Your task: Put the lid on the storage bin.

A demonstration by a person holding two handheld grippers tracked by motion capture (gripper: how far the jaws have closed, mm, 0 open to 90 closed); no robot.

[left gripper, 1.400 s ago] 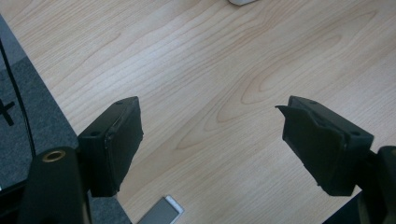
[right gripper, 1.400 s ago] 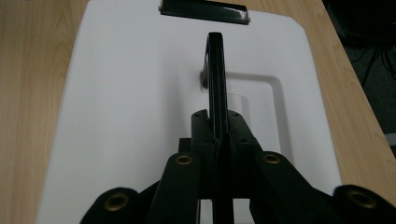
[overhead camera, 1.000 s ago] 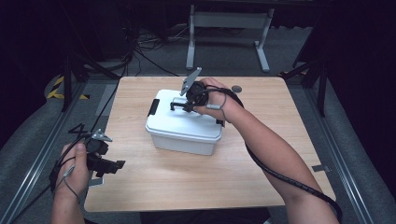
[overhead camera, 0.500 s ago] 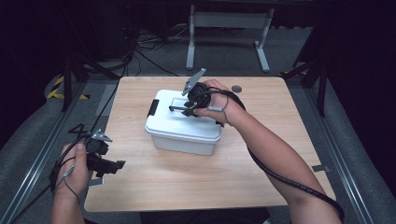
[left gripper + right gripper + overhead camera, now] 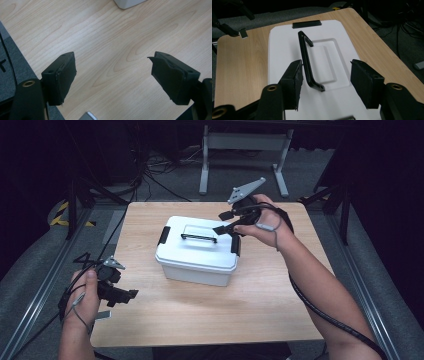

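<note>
White box cut off beyond left gripper; both grippers' jaws apart.

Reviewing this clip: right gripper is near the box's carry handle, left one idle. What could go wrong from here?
1. The right gripper is open with the black handle close by one jaw, not centred; closing may pinch it off-centre or slip.
2. The left gripper is open over bare table, away from the white box, so a lift or tug could slide or tilt the unsteadied box.
</note>
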